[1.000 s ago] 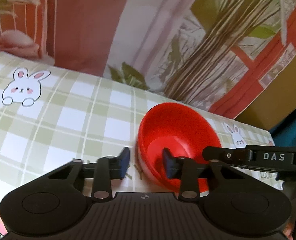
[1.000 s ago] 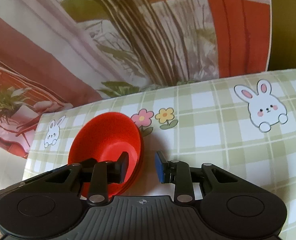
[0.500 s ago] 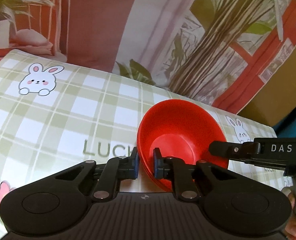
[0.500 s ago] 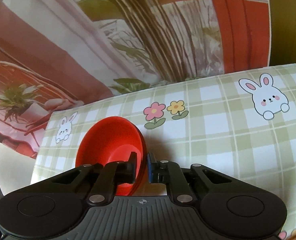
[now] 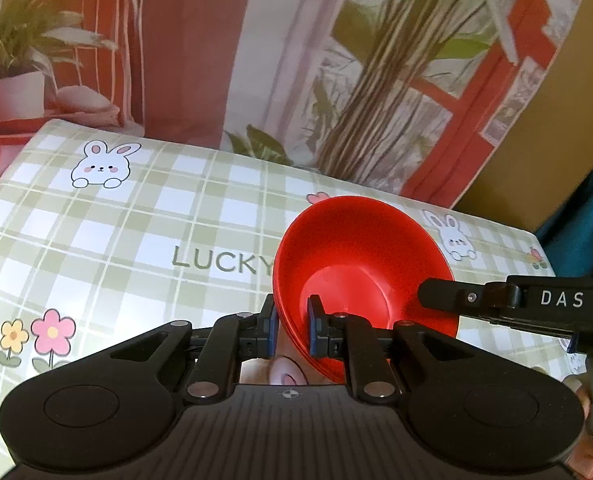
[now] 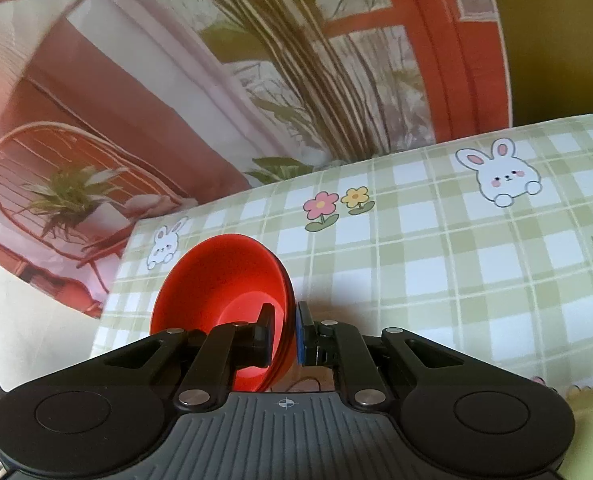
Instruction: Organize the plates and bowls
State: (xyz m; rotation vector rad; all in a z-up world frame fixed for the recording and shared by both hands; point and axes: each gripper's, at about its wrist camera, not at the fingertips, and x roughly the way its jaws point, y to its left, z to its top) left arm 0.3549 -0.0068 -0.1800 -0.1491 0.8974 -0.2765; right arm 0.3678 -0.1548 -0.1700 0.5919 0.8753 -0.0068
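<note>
A red bowl (image 5: 360, 264), seemingly a small nested stack, is held above the checked tablecloth (image 5: 136, 240). My left gripper (image 5: 290, 326) is shut on its left rim, one finger inside and one outside. My right gripper (image 6: 284, 330) is shut on the opposite rim of the same red bowl (image 6: 220, 276). The right gripper's black body (image 5: 528, 304) shows at the right of the left wrist view, reaching the bowl's far rim. The bowl is tilted, its inside facing each camera.
The tablecloth (image 6: 436, 240) has rabbit and flower prints and the word LUCKY (image 5: 220, 262). A printed backdrop (image 5: 336, 80) with plants hangs behind the table's far edge. The table's left end (image 6: 112, 304) lies close to the bowl in the right wrist view.
Both grippers closed on the bowl's rim, then lifted it off the cloth. More of the table shows beneath it now.
</note>
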